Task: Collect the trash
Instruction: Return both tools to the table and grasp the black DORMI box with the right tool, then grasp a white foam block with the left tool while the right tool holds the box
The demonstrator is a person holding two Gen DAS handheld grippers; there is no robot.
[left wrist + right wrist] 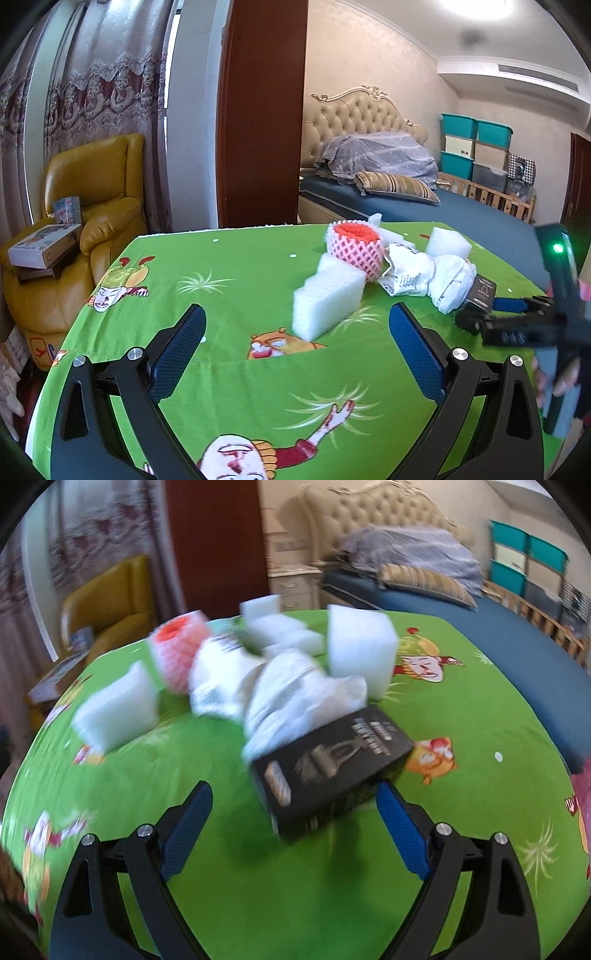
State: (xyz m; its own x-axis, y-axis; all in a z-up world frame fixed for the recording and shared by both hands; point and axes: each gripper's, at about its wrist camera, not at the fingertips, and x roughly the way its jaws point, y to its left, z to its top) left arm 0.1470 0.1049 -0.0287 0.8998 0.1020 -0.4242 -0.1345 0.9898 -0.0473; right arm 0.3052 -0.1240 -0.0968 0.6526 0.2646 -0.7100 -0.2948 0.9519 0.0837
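On the green cartoon tablecloth (229,273) lies a heap of trash: a white foam block (325,295), a pink foam fruit net (354,247) with an orange middle, crumpled white plastic bags (417,277), a second foam piece (447,242) and a black box (484,291). My left gripper (297,310) is open, just short of the near foam block. My right gripper (293,790) is open too. The black box (332,764) sits tilted between its tips, close to the right finger and far from the left one. The right wrist view is blurred by motion.
A yellow armchair (96,206) with cardboard boxes stands beyond the table's left edge. A bed (443,210) with a striped pillow lies behind, with teal storage bins (476,147) at its far side. A brown wardrobe panel (258,110) rises at the back.
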